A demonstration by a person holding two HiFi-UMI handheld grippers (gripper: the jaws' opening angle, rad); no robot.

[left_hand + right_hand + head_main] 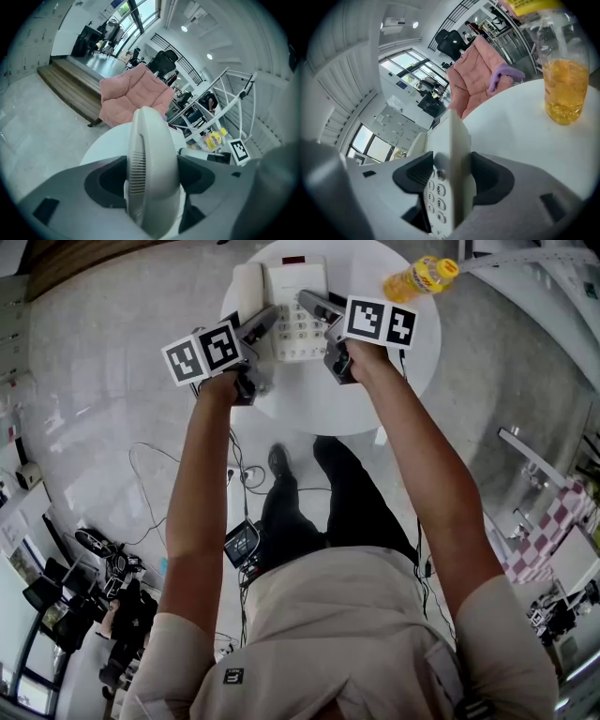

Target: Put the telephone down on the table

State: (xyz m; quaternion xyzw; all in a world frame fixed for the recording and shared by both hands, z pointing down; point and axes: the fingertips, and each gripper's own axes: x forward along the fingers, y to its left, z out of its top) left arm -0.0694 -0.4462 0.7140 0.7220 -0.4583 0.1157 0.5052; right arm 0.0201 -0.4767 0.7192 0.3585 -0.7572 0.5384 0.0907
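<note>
Telephone (298, 320) is gripped: left hand-held gripper (152, 177) on handset (150, 136), right hand-held gripper (452, 180) on keypad edge (437, 194). Rigid, light; handset likely loose.

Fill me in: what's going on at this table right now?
A person is holding a white desk telephone with two handheld grippers over a round white table. The left gripper is clamped on the handset at the phone's left side. The right gripper is clamped on the phone's right edge, beside the keypad. A bottle of yellow drink stands on the table to the phone's right. Whether the phone already rests on the tabletop can't be told.
</note>
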